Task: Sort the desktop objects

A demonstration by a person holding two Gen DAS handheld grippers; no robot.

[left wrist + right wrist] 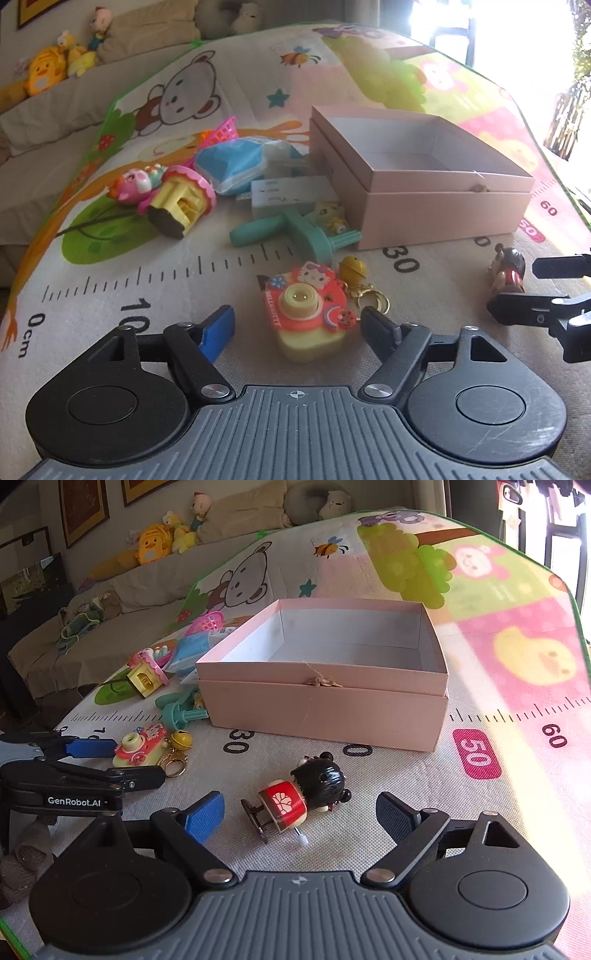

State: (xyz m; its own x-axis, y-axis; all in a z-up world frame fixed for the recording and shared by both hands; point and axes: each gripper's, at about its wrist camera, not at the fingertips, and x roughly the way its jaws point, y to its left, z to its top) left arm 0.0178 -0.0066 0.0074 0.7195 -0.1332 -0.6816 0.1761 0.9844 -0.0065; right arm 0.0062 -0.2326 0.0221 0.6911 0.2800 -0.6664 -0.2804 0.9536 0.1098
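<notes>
My left gripper (299, 325) is open, its fingers on either side of a pink and yellow toy camera (308, 314) with a yellow bell and gold keyring (360, 282), all lying on the play mat. My right gripper (301, 812) is open around a small wind-up doll (299, 799) with black hair and a red dress, lying on its side. An open pink box (325, 701) stands empty just beyond both; it also shows in the left wrist view (436, 192). The left gripper shows in the right wrist view (110, 760).
Left of the box lies a pile: a teal plastic tool (291, 230), a yellow toy house (181, 201), a pink pig toy (131, 186), a blue packet (232, 164) and a pink basket (223, 129). A sofa with plush toys (155, 546) stands behind the mat.
</notes>
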